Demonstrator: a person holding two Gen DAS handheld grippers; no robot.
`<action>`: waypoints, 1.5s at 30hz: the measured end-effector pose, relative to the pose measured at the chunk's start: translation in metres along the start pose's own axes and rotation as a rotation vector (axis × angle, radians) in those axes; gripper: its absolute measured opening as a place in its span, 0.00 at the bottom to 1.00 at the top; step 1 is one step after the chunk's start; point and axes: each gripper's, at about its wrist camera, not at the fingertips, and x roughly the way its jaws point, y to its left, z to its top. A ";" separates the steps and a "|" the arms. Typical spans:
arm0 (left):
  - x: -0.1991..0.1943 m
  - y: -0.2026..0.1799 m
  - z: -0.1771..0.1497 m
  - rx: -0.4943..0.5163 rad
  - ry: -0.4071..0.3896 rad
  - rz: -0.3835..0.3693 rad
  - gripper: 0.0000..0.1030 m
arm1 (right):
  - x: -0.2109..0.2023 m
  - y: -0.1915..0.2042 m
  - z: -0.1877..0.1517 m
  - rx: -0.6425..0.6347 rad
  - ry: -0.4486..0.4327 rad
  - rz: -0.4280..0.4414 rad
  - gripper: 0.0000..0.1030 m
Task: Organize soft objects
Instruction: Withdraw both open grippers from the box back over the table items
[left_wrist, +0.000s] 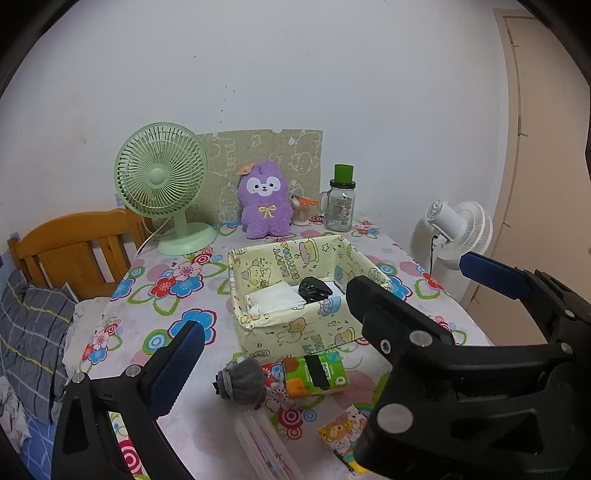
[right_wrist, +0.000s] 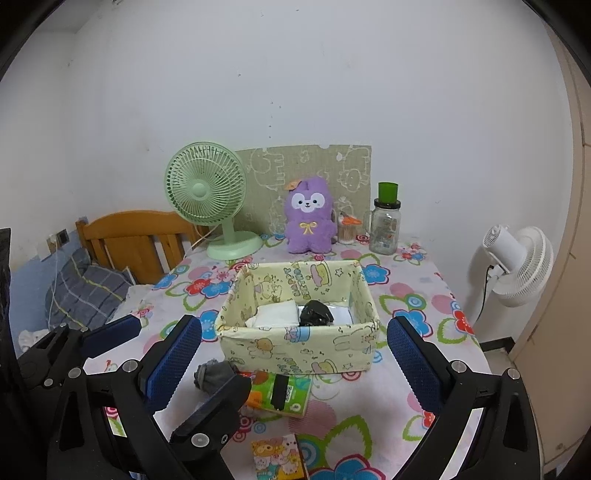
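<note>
A yellow cartoon-print fabric box (left_wrist: 295, 325) (right_wrist: 295, 347) stands mid-table; inside lie a white folded cloth (left_wrist: 275, 297) (right_wrist: 277, 314) and a black crumpled item (left_wrist: 314, 288) (right_wrist: 314, 313). In front of it lie a grey rolled sock (left_wrist: 242, 380) (right_wrist: 214, 373), a green-orange tissue pack (left_wrist: 314, 373) (right_wrist: 280, 393) and a small cartoon tissue pack (left_wrist: 341, 437) (right_wrist: 279, 458). A clear plastic packet (left_wrist: 266, 446) lies nearest. A purple plush (left_wrist: 263, 199) (right_wrist: 309, 216) sits at the back. My left gripper (left_wrist: 280, 354) is open and empty above the sock. My right gripper (right_wrist: 295, 365) is open and empty before the box; it also shows in the left wrist view (left_wrist: 424, 280).
A green desk fan (left_wrist: 162, 184) (right_wrist: 207, 192), a glass jar with green lid (left_wrist: 340, 199) (right_wrist: 386, 221) and a toothpick holder (left_wrist: 300, 210) stand along the back wall. A white floor fan (left_wrist: 458, 229) (right_wrist: 517, 266) is right of the table; a bed with wooden headboard (left_wrist: 74, 247) is left.
</note>
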 end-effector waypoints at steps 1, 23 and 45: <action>-0.002 0.000 -0.001 0.000 0.000 -0.001 1.00 | -0.001 0.000 -0.001 0.002 0.001 -0.002 0.99; 0.000 0.000 -0.033 0.013 0.044 -0.012 1.00 | 0.005 -0.007 -0.028 0.013 0.064 -0.034 1.00; 0.035 0.006 -0.070 0.010 0.111 -0.022 1.00 | 0.031 -0.002 -0.071 -0.026 0.041 -0.014 1.00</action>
